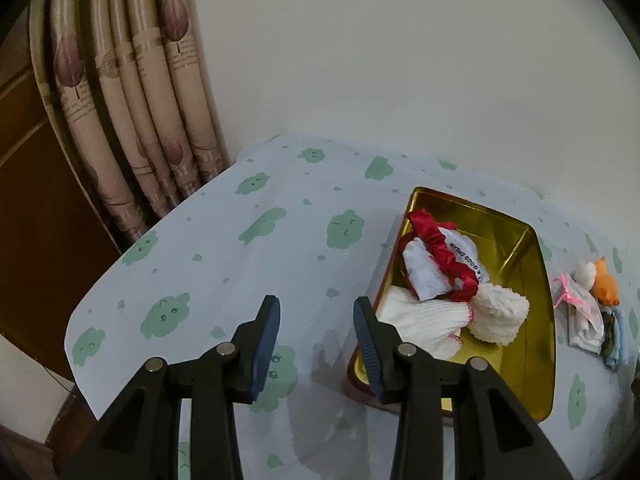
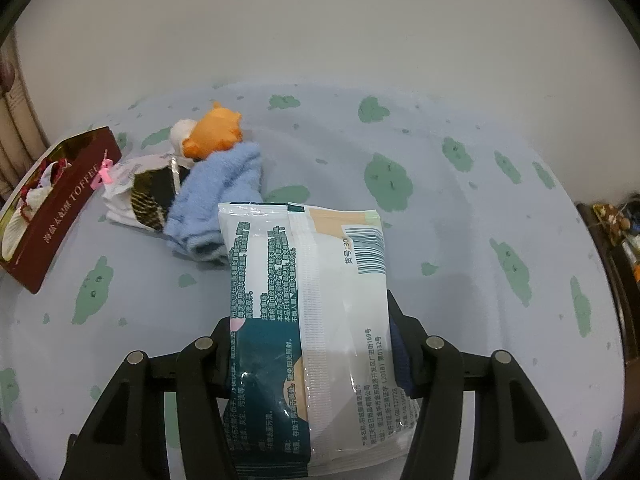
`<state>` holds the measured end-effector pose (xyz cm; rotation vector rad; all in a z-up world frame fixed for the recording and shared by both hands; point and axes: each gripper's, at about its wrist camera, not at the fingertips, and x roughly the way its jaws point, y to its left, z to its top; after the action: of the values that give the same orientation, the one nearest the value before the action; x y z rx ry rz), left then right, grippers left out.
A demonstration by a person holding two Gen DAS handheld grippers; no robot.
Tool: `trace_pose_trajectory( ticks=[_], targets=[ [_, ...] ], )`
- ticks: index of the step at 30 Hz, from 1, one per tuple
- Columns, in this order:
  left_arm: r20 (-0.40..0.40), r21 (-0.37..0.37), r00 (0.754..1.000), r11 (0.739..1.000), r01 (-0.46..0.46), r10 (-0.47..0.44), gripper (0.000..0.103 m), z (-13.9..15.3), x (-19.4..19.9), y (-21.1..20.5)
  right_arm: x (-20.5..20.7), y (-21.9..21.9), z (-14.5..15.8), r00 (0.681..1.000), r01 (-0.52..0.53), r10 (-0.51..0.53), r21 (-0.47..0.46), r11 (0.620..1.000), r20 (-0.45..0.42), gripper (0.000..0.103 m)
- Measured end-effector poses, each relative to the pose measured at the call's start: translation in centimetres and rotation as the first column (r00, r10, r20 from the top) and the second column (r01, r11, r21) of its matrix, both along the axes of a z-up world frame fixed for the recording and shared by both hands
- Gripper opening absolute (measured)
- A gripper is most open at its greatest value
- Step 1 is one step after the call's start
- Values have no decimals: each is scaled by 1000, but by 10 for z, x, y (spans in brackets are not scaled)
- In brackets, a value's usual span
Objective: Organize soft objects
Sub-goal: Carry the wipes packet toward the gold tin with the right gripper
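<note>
The wet-wipe pack [image 2: 308,320], white and dark teal with a barcode on its back, sits lengthwise between the fingers of the right gripper [image 2: 310,344], clamped at both sides and raised above the tablecloth [image 2: 460,240]; just beyond its far end lies a light blue sock [image 2: 216,200], touching a dark patterned cloth [image 2: 154,194] and a white folded cloth tied with a pink ribbon [image 2: 102,174]; an orange plush toy [image 2: 214,134] rests at the back of that heap; to the left stands the toffee tin [image 2: 60,208], dark red outside and gold inside [image 1: 516,240], holding a red scrunchie [image 1: 448,256], a white printed cloth [image 1: 424,276] and white knitted gloves [image 1: 452,320]; the left gripper [image 1: 316,344] hangs beside the tin's near left edge, fingers apart with nothing between them; the tablecloth is pale blue with green cloud shapes; a cream curtain [image 1: 132,120] hangs behind the table's left corner against a plain wall [image 1: 400,60].
</note>
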<state>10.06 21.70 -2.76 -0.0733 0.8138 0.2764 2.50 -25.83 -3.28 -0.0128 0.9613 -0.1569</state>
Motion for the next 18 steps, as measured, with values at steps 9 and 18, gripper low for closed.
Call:
trace_pose_trajectory(
  ticks=[9, 18],
  targets=[
    [9, 5, 1000, 1000, -17, 17, 39, -2, -3, 9, 10, 50, 32, 995, -93, 91, 33, 995, 37, 54],
    [17, -18, 995, 995, -102, 102, 39, -4, -4, 30, 36, 130, 48, 963, -267, 264, 60, 962, 58, 54]
  ],
)
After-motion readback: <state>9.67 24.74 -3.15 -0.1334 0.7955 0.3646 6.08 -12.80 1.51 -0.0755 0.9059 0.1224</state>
